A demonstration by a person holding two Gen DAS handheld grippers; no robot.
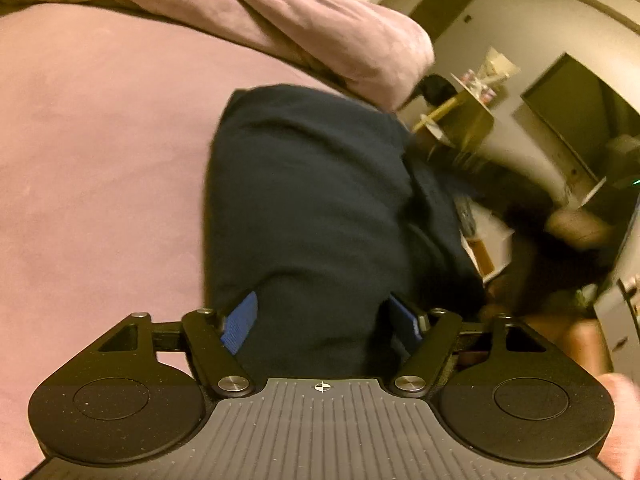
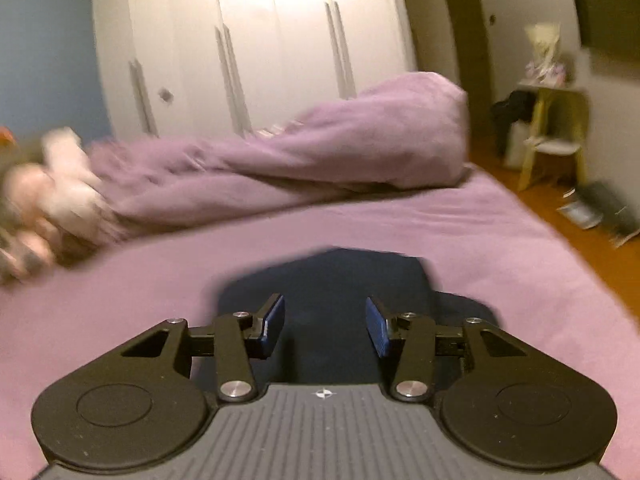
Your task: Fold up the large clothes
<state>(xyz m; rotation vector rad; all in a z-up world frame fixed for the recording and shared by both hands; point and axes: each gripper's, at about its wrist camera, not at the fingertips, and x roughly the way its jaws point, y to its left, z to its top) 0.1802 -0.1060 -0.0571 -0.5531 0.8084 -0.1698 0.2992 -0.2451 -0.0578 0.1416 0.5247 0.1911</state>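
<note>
A dark navy garment (image 1: 312, 200) lies on the purple bed sheet (image 1: 100, 160) in a folded block, its right side hanging toward the bed's edge. My left gripper (image 1: 322, 320) is open, its blue pads (image 1: 240, 322) standing either side of the garment's near end, which fills the gap between them. In the right wrist view the same garment (image 2: 328, 280) lies flat on the sheet (image 2: 460, 232) just ahead. My right gripper (image 2: 326, 324) is open above its near part, with nothing between the pads (image 2: 274, 322).
A bunched purple duvet (image 2: 320, 148) lies across the far side of the bed, with soft toys (image 2: 52, 192) at the left. White wardrobes (image 2: 260, 40) stand behind. A yellow chair (image 2: 556, 132) and clutter stand on the wooden floor (image 2: 600, 256) to the right.
</note>
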